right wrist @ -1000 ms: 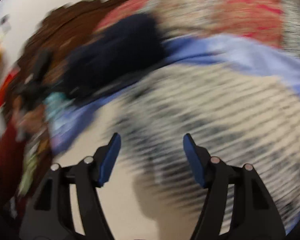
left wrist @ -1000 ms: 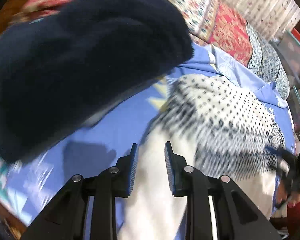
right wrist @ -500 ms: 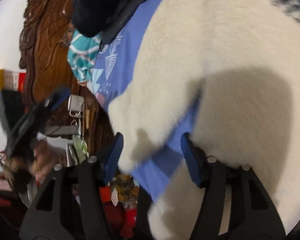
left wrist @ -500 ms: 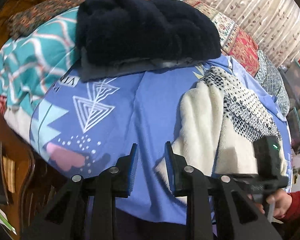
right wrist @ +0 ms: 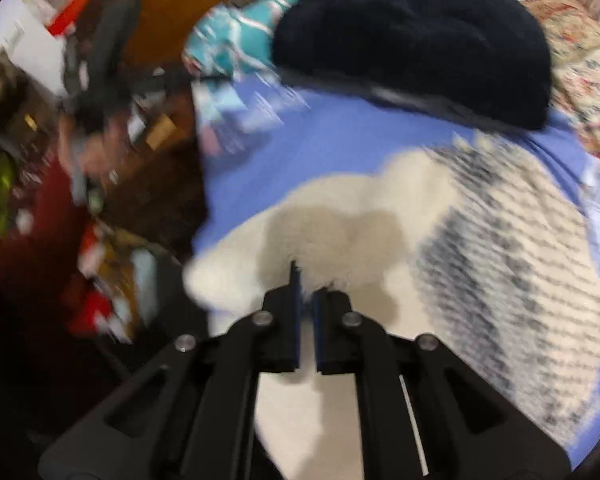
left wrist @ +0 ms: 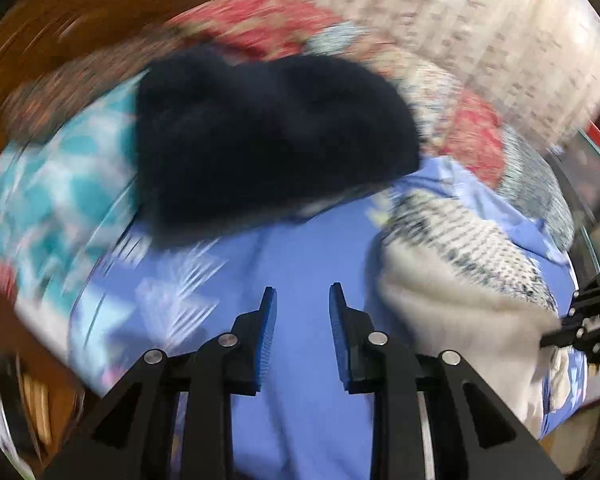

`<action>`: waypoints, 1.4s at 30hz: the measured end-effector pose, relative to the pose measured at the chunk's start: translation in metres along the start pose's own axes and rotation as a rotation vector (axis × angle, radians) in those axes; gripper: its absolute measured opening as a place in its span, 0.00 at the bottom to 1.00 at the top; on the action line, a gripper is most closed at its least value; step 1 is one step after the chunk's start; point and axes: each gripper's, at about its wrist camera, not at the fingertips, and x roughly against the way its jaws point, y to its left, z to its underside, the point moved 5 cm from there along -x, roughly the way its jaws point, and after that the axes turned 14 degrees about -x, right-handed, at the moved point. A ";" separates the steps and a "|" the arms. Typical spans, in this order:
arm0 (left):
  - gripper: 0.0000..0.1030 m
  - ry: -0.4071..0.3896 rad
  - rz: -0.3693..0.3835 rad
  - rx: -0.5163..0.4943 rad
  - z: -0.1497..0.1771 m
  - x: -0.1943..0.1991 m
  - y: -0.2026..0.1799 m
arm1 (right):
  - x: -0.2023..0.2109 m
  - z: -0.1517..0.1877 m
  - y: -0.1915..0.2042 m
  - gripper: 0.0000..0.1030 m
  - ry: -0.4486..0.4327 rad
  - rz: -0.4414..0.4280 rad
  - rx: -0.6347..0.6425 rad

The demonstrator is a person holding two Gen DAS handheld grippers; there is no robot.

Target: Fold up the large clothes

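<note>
Right gripper (right wrist: 306, 280) pinched on fleece (right wrist: 340, 232); left gripper (left wrist: 302, 300) part-open, empty.
Blurred view: the bite looks shallow, so the fleece may slip out when lifted.

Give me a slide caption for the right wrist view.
Right gripper shut on cream fleece on a blue sheet.

Both grippers, left gripper (left wrist: 302, 304) and right gripper (right wrist: 306, 280), are black frames with blue pads (left wrist: 269, 336), silver screws (left wrist: 377, 337); dark red sleeve (right wrist: 24, 240) at nine o'clock.
</note>
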 end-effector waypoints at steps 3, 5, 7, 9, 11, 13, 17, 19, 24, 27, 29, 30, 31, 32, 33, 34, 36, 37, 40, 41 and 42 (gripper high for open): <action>0.48 0.015 0.044 -0.119 -0.062 -0.042 -0.059 | -0.002 0.033 -0.032 0.05 0.037 0.019 -0.019; 0.48 0.064 0.069 -0.171 -0.102 -0.086 -0.104 | -0.017 0.046 -0.041 0.05 0.034 0.006 -0.050; 0.48 0.143 0.082 -0.225 -0.129 -0.132 -0.145 | -0.036 0.051 -0.049 0.05 0.020 -0.033 -0.099; 0.48 0.237 0.024 -0.321 -0.146 -0.185 -0.181 | -0.053 0.057 -0.054 0.05 -0.015 -0.086 -0.138; 0.48 0.362 -0.031 -0.375 -0.149 -0.240 -0.200 | -0.063 0.056 -0.051 0.05 -0.053 -0.137 -0.170; 0.48 0.463 -0.101 -0.397 -0.142 -0.275 -0.202 | -0.067 0.058 -0.049 0.05 -0.088 -0.194 -0.202; 0.36 0.562 -0.156 -0.431 -0.128 -0.306 -0.189 | -0.052 0.063 -0.061 0.05 -0.128 -0.185 -0.189; 0.23 0.531 -0.118 -0.389 -0.137 -0.298 -0.180 | -0.036 0.062 -0.075 0.05 -0.152 -0.155 -0.183; 0.22 0.435 -0.089 -0.289 -0.169 -0.275 -0.142 | 0.036 0.056 -0.132 0.05 -0.262 0.033 -0.160; 0.21 0.388 -0.109 -0.261 -0.183 -0.268 -0.132 | 0.061 0.049 -0.190 0.05 -0.275 0.230 -0.189; 0.21 0.330 -0.107 -0.214 -0.193 -0.264 -0.127 | 0.063 0.046 -0.235 0.05 -0.262 0.391 -0.225; 0.21 0.293 -0.085 -0.169 -0.196 -0.262 -0.124 | 0.060 0.044 -0.260 0.06 -0.257 0.459 -0.252; 0.21 0.281 -0.091 -0.137 -0.195 -0.264 -0.121 | 0.053 0.043 -0.288 0.12 -0.267 0.507 -0.298; 0.21 0.284 -0.102 -0.124 -0.194 -0.267 -0.119 | 0.046 0.044 -0.311 0.21 -0.278 0.550 -0.343; 0.21 0.288 -0.100 -0.110 -0.189 -0.270 -0.121 | 0.037 0.048 -0.341 0.44 -0.279 0.626 -0.420; 0.21 0.286 -0.085 -0.105 -0.185 -0.271 -0.124 | 0.029 0.057 -0.368 0.50 -0.277 0.651 -0.511; 0.22 0.293 -0.040 -0.117 -0.173 -0.272 -0.134 | 0.019 0.075 -0.394 0.53 -0.294 0.523 -0.666; 0.22 0.309 -0.014 -0.117 -0.166 -0.274 -0.137 | 0.019 0.085 -0.400 0.59 -0.333 0.436 -0.747; 0.24 0.386 0.150 -0.066 -0.146 -0.282 -0.149 | 0.025 0.107 -0.404 0.67 -0.422 0.305 -0.848; 0.26 0.403 0.178 -0.066 -0.142 -0.286 -0.154 | 0.025 0.116 -0.409 0.67 -0.443 0.271 -0.890; 0.31 0.427 0.184 -0.074 -0.138 -0.291 -0.160 | 0.023 0.120 -0.410 0.67 -0.444 0.249 -0.920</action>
